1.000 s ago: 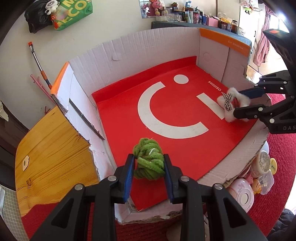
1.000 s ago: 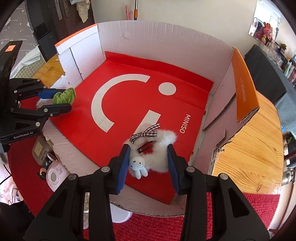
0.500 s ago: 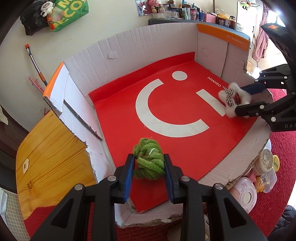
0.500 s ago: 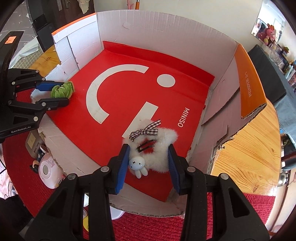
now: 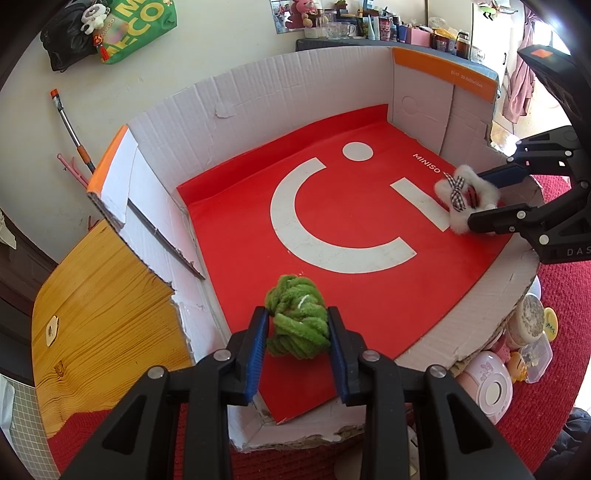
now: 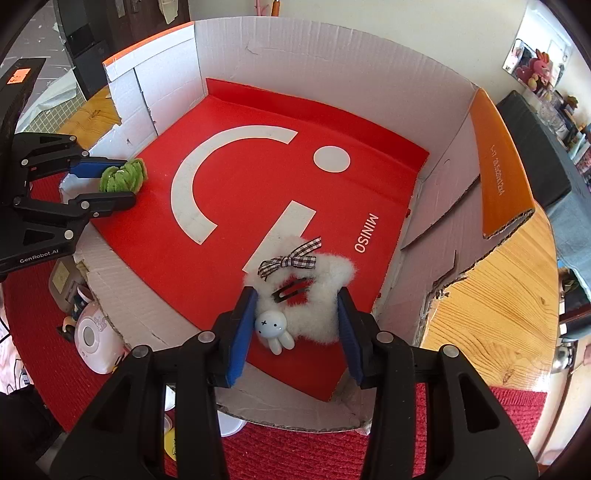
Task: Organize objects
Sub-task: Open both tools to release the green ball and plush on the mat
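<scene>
While both tools reach over the low front wall of the box, the scene reads as follows.

Green item: green chenille bundle (image 5: 298,320), knotted, fuzzy loops; on the red liner at the box's near left corner.
Left tool: left tool (image 5: 297,341); blue pads press both sides of the bundle, narrow gap, gripped.
White item: white fluffy hair clip (image 6: 308,295), ring-shaped fur, black-and-white gingham bow, dark metal snap clip; on the liner by the near right corner.
Charm: pale rabbit charm (image 6: 274,328), smooth, glossy, lying against the left pad.
Right tool: right tool (image 6: 295,328); jaws opening, the clip between them, left pad beside the fur, right pad at the fur's edge; firm contact cannot be told.
Liner: red liner (image 5: 354,295), smooth sheet, white arc, dot and bar; printed "MINISO".
Box: cardboard box (image 5: 288,107), white corrugated walls, orange top flaps, torn edges.
Surface: wooden surface (image 5: 99,314), orange grain, round edge, under the box.
Right view only: the charm, the snap clip, "GenRobot.AI" on the left tool's body.
Left view only: green bag (image 5: 136,26) on the wall, cluttered shelf (image 5: 388,29).
</scene>
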